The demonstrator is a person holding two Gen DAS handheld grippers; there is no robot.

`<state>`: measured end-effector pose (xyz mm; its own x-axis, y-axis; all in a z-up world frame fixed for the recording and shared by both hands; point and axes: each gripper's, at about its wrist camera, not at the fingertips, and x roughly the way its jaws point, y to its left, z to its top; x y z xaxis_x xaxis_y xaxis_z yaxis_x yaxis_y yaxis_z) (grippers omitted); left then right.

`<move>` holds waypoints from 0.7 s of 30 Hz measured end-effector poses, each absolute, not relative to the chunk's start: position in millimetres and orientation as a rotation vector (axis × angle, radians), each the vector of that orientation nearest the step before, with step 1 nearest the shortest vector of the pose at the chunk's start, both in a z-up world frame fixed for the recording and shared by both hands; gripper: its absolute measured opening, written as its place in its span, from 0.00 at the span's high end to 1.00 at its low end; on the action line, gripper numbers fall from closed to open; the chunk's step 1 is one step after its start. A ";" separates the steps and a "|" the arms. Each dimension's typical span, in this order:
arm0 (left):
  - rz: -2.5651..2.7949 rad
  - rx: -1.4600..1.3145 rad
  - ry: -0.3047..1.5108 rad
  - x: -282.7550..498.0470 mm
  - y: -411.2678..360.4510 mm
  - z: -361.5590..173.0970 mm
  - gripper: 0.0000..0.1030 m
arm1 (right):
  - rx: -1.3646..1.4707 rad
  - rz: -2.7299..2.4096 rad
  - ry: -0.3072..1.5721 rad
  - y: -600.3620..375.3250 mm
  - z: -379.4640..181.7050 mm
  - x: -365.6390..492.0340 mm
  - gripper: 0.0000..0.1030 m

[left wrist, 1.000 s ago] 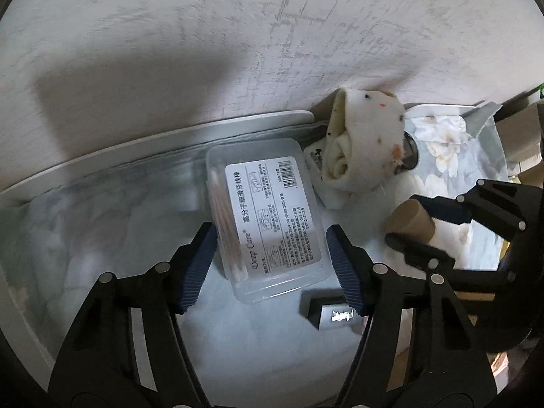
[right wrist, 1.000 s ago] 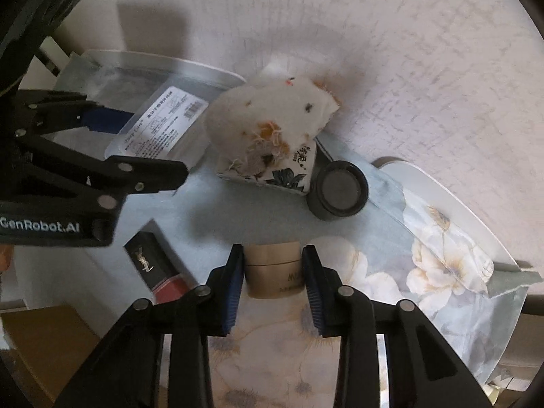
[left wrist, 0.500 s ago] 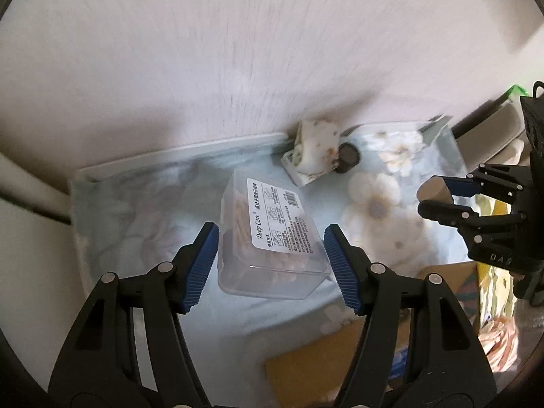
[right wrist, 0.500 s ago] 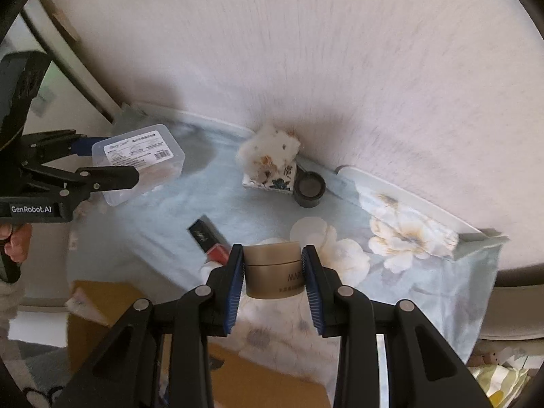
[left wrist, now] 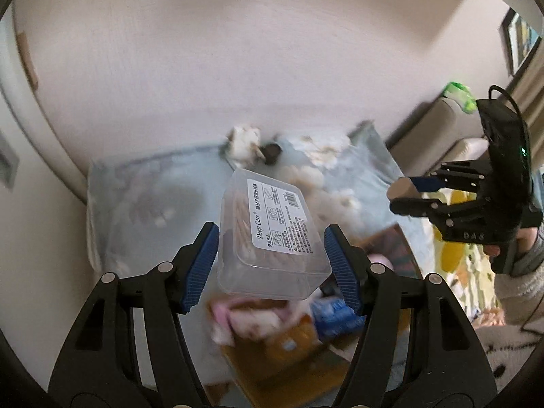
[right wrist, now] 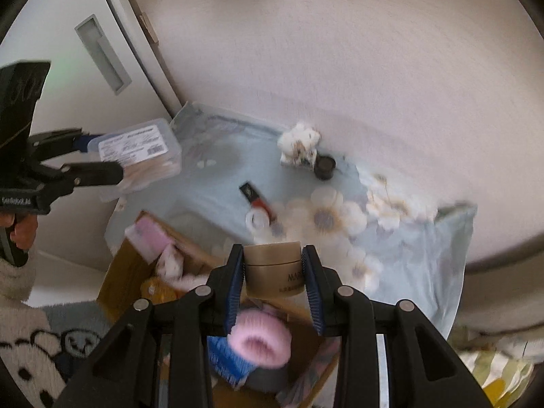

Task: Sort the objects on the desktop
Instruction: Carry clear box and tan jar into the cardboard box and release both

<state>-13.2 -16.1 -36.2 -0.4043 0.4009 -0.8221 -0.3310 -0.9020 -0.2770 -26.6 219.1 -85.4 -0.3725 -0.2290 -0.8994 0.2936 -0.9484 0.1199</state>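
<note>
My left gripper is shut on a clear plastic box of cotton swabs with a white label, held in the air above the floral tablecloth. The box also shows at the left of the right wrist view. My right gripper is shut on a small gold jar, held above a cardboard box. The jar also shows in the left wrist view. On the cloth lie a rolled white cloth, a black round lid and a black-and-red lipstick.
The cardboard box below both grippers holds a pink fluffy item, a blue item and other things. A white ring lies by the lipstick. A wall stands behind the table, a white cabinet door at its left.
Both grippers have risen and pulled back from the table, each carrying its object. The table looks smaller, and the cardboard box has come into view below.
</note>
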 end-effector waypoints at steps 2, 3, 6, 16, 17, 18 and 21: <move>2.294 -1.392 -0.096 3.1 -12.1 -42.5 0.40 | 1.550 -2.366 0.072 224.8 -90.5 -7.7 0.70; 2.283 -1.398 -0.093 12.4 -8.9 -46.2 0.40 | 1.555 -2.361 0.074 225.9 -92.1 -3.3 0.70; 2.240 -1.427 -0.090 37.8 -1.3 -59.2 0.41 | 1.600 -2.347 0.074 232.0 -100.5 20.1 0.70; 2.128 -1.485 -0.127 76.6 15.9 -103.6 0.41 | 1.764 -2.220 0.014 237.0 -149.2 62.3 0.70; 2.118 -1.488 -0.126 77.6 19.0 -105.8 0.41 | 1.770 -2.216 0.015 236.5 -151.5 63.0 0.70; 2.107 -1.489 -0.121 77.9 22.3 -107.5 0.41 | 1.773 -2.212 0.014 236.3 -152.8 64.2 0.70; 2.100 -1.490 -0.092 77.0 28.2 -108.4 0.41 | 1.778 -2.203 0.008 236.3 -154.6 63.6 0.70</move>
